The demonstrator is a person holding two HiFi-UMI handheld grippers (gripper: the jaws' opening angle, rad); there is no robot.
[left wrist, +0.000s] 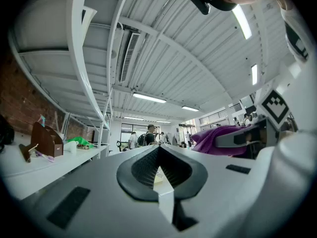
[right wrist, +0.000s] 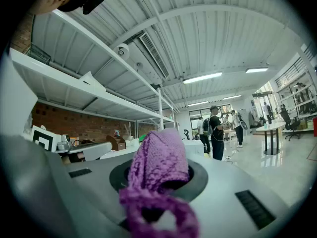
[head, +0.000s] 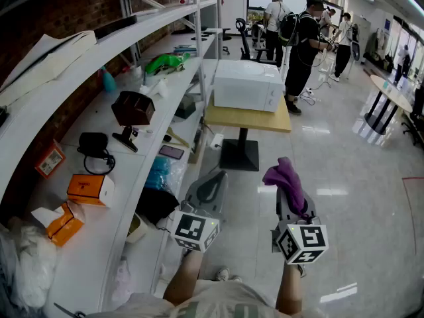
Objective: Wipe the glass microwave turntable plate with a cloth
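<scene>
A white microwave [head: 247, 85] with its door closed stands on a small wooden table [head: 248, 119] some way ahead; no glass turntable plate shows in any view. My right gripper [head: 286, 194] [right wrist: 159, 181] is shut on a purple knitted cloth [head: 287, 178] [right wrist: 159, 157] that bulges up out of the jaws. My left gripper [head: 212, 177] [left wrist: 159, 171] is held beside it at about the same height, jaws together and holding nothing. Both are raised in the air well short of the microwave. The cloth [left wrist: 218, 138] also appears at the right of the left gripper view.
A long white shelving unit [head: 126, 171] runs along the left with orange boxes [head: 89, 189], a brown box [head: 132, 108] and a green object [head: 165, 63]. Several people [head: 301, 45] stand beyond the microwave. A round table [head: 391, 91] is at far right. Shiny tiled floor [head: 351, 177] lies ahead.
</scene>
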